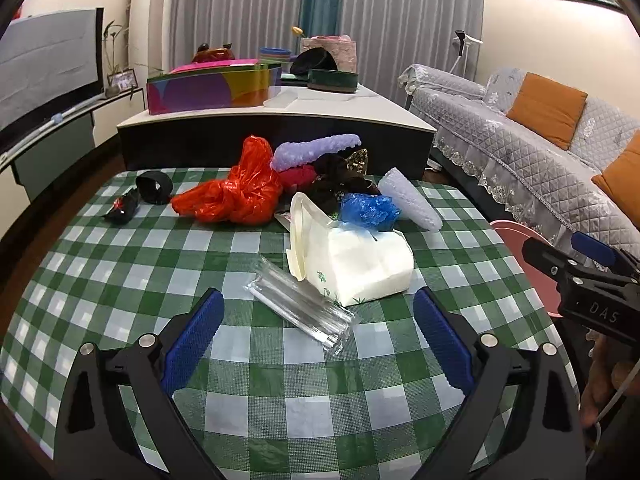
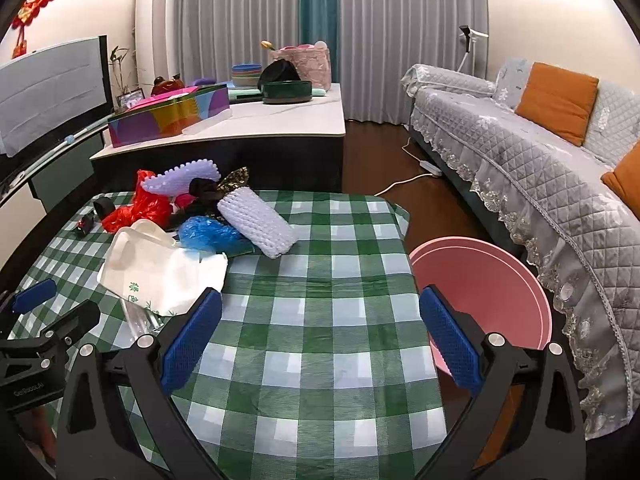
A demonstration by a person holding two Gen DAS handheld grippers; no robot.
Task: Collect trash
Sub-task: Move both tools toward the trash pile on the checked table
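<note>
Trash lies on a green checked table: a clear plastic wrapper, a white paper bag, a red plastic bag, a blue plastic bag and white foam netting. My left gripper is open, its pads either side of the clear wrapper, just short of it. My right gripper is open and empty over bare tablecloth. The white bag, blue bag and foam netting lie to its left. A pink bin stands right of the table.
A lilac foam sleeve, dark wrappers and black items sit at the table's far side. A low coffee table with boxes stands behind. A grey sofa runs along the right.
</note>
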